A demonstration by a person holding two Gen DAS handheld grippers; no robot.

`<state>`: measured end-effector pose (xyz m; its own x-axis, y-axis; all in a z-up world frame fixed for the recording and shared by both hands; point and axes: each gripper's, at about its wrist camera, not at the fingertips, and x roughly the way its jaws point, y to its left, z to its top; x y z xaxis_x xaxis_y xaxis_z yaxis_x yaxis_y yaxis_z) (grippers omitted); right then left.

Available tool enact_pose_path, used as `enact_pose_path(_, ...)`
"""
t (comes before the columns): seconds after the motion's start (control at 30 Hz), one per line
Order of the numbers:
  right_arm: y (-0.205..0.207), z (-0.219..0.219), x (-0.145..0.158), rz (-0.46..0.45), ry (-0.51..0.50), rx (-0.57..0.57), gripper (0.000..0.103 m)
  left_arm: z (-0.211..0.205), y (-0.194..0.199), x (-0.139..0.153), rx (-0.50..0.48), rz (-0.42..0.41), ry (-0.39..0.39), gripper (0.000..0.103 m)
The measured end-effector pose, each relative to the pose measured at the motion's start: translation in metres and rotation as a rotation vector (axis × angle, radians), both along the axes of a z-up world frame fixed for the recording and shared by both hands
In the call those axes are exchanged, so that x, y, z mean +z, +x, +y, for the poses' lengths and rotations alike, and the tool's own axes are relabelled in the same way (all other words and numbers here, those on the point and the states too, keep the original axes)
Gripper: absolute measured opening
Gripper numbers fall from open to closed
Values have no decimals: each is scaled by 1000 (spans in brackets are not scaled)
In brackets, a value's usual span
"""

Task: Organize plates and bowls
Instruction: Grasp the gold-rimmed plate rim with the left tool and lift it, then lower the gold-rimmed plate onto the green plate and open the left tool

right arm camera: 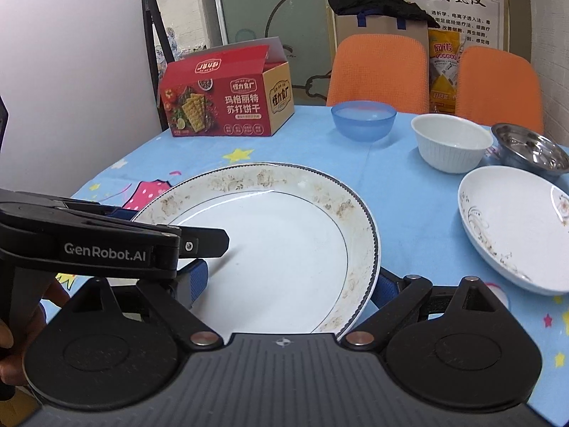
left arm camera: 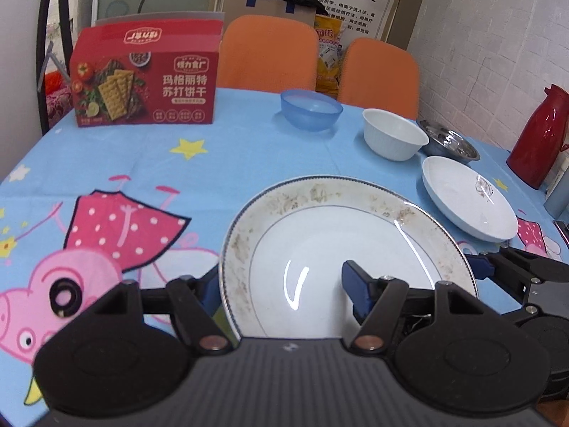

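Observation:
A large white plate (left arm camera: 320, 235) with a worn floral rim lies on the blue tablecloth, close in front of both grippers; it also shows in the right wrist view (right arm camera: 277, 235). My left gripper (left arm camera: 281, 288) straddles the plate's left rim, one finger outside and one over the plate's well. My right gripper (right arm camera: 290, 284) straddles the plate's right rim the same way. Neither pair of jaws is closed onto the rim. A smaller white dish (left arm camera: 469, 197) lies to the right, with a white bowl (left arm camera: 394, 138), a steel bowl (left arm camera: 450, 140) and a blue plastic bowl (left arm camera: 311, 108) behind.
A red cracker box (left arm camera: 145, 82) stands at the back left of the table. A red thermos (left arm camera: 540, 135) stands at the far right. Two orange chairs (left arm camera: 270, 53) are behind the table. The table's edge runs along the left side.

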<state>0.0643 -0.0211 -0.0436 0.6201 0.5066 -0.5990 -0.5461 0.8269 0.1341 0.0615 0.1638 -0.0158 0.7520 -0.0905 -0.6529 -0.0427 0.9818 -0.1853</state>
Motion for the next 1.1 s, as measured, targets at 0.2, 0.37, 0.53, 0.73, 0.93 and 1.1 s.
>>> enact_pose_path(0.2, -8, 7, -7, -15, -39, 17, 103, 7, -4, -13, 32, 20, -37, 67)
enact_pose_path(0.37, -7, 3, -10, -6, -24, 38, 103, 14, -9, -14, 30, -8, -81, 69)
enact_pose_path(0.53, -2, -6, -9, 30, 53, 10, 103, 18, -10, -12, 40, -10, -136, 77)
enact_pose_path(0.73, -5, -3, -9, 23, 44, 11, 103, 18, -11, -6, 31, -8, -167, 91)
enact_pose_path(0.93, -7, -8, -4, -23, 49, -12, 103, 6, -15, 14, 29, -76, 23, 101)
enact_pose_path(1.1, -7, -19, 1, -41, 72, -42, 103, 9, -14, 27, 37, -117, 17, 101)
